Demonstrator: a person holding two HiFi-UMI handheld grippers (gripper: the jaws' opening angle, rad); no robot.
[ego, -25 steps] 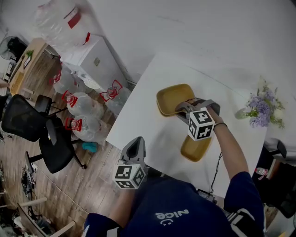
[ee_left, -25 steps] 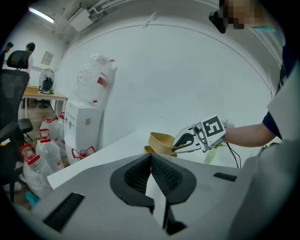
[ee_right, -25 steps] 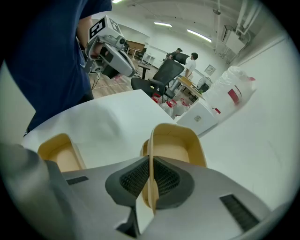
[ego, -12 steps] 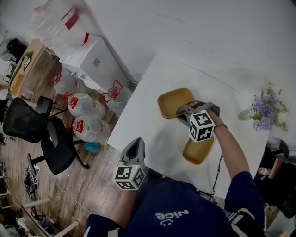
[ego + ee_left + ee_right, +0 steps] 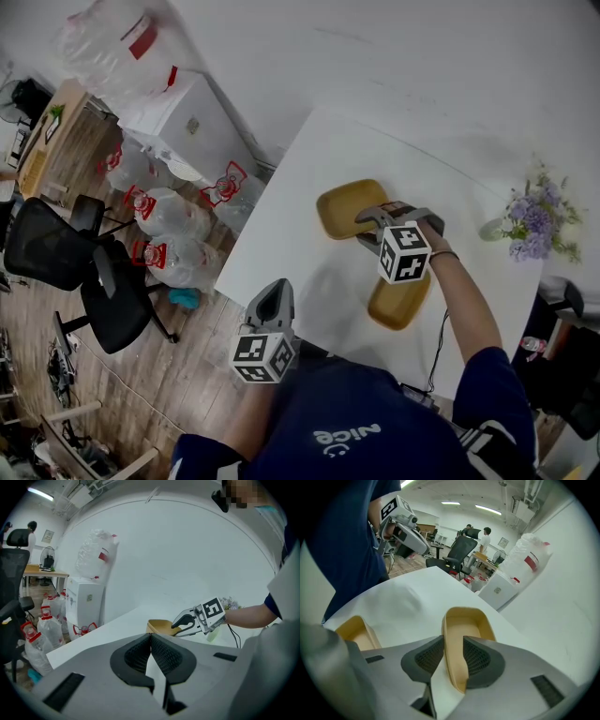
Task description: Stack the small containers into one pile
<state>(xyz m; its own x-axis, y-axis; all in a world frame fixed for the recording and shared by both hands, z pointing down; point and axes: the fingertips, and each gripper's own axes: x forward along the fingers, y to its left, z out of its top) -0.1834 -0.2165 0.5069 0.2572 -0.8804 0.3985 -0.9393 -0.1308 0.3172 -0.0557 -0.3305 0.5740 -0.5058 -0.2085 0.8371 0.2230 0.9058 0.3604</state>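
The right claw (image 5: 453, 652) has just been opening its jaws; the near wall of the yellow container (image 5: 345, 206) stands between them, the pads slack rather than pinching

**Side by side, not yet piled**

One shallow mustard-yellow rounded-rectangular plastic container (image 5: 345, 208) (image 5: 469, 620) is sitting open side up and empty on the white table (image 5: 300, 234). A second matching container (image 5: 397, 304) (image 5: 355, 633) is lying just beside it, apart, nearer the person, also facing upward

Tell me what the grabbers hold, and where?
Nothing. The right gripper has just been opening, its jaws around the end rim of the yellow container; the left gripper is shut, empty.
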